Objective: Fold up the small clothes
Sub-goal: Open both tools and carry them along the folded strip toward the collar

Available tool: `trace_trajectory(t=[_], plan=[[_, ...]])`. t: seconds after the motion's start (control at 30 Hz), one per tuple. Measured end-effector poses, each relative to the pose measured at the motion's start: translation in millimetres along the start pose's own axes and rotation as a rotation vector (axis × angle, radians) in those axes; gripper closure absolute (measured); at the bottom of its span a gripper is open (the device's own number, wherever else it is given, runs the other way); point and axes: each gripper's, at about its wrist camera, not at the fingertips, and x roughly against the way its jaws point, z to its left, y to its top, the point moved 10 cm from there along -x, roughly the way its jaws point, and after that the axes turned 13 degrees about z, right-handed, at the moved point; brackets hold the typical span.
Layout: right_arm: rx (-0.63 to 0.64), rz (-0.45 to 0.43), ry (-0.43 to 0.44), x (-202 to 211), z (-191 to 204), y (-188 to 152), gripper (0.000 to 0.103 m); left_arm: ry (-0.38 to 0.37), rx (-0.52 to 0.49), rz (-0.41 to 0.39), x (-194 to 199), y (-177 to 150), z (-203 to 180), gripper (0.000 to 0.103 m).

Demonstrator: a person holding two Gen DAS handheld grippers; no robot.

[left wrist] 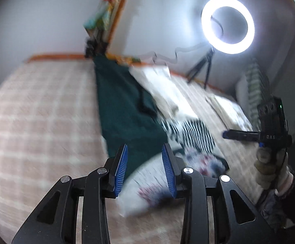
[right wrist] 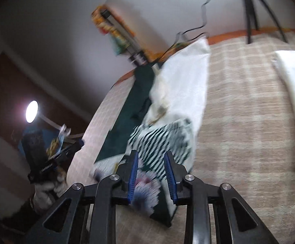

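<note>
Hovering wide-open and empty, the left gripper (left wrist: 145, 168) and right gripper (right wrist: 151, 174) are seemingly picking which piece of the blurred pile of small patterned cotton clothes (left wrist: 159, 183) just beyond their fingertips to pinch next.

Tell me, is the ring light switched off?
No, the ring light glows bright white on its tripod at the far edge of the bed.

A loose pile of small clothes (left wrist: 147, 122) – dark green, cream, black-and-white striped, a printed white piece nearest – lies mid-bed, unfolded, reaching the far edge.
</note>
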Motion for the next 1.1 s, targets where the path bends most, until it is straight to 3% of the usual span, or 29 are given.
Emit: trace_trajectory(t=[0.07,0.17,0.27,0.3,0.53,0.63,0.77,0.83,1.0,1.1], plan=[[0.05,0.04,-0.055,-18,5,-5,0.075,-0.01,-0.007,0.044,-15,-6,-7,0.07],[0.105,0.081,-0.131,-40,8,-7,0.075,0.039,-0.053,0.073,-29,-10,-11,0.07],[0.108,0.1,-0.224,-50,-7,-7,0.075,0.079,-0.032,0.092,-39,-9,0,0.07],[0.101,0.096,-0.226,-50,-11,-6,0.08,0.092,-0.026,0.096,-42,-9,3,0.07],[0.028,0.056,-0.286,-33,-31,7,0.08,0.154,0.022,0.067,-38,8,33,0.07],[0.013,0.027,-0.289,-21,-35,15,0.075,0.173,0.035,0.02,-26,23,44,0.07],[-0.013,-0.011,-0.286,-6,-43,28,0.067,0.181,0.059,-0.03,-16,48,58,0.054],[-0.017,-0.03,-0.292,0,-47,37,0.063,0.176,0.048,-0.044,-16,64,61,0.053],[0.008,-0.04,-0.306,1,-59,66,0.046,0.128,0.082,-0.017,-32,93,77,0.05],[0.01,-0.039,-0.325,-2,-67,83,0.045,0.105,0.1,0.004,-46,106,86,0.05]])
